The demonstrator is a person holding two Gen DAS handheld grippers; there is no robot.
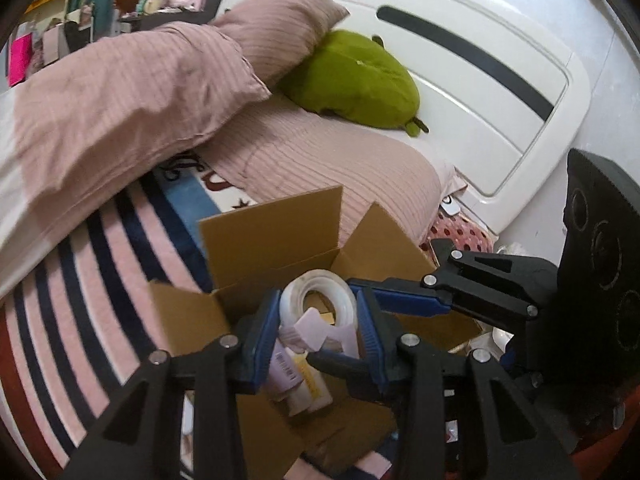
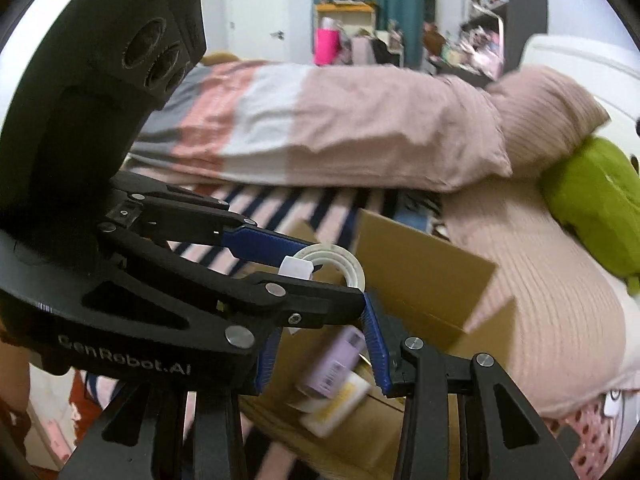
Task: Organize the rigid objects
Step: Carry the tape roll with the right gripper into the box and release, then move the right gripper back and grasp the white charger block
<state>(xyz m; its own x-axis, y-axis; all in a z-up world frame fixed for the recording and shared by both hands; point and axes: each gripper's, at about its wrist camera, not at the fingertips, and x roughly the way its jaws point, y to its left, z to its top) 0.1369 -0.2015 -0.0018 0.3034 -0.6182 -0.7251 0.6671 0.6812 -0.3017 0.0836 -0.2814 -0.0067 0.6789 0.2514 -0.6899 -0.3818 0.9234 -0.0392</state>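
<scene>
An open cardboard box sits on the striped bedspread; it also shows in the right wrist view. Inside lie a lilac tube and a white-and-yellow bottle, also in the left wrist view. My left gripper is shut on a clear tape roll above the box; the roll shows in the right wrist view between the left gripper's blue pads. My right gripper is open and empty over the box, just below the left one.
A pink striped duvet and pillow lie on the bed behind the box. A green plush toy rests against the white headboard. A cluttered desk and shelves stand beyond the bed.
</scene>
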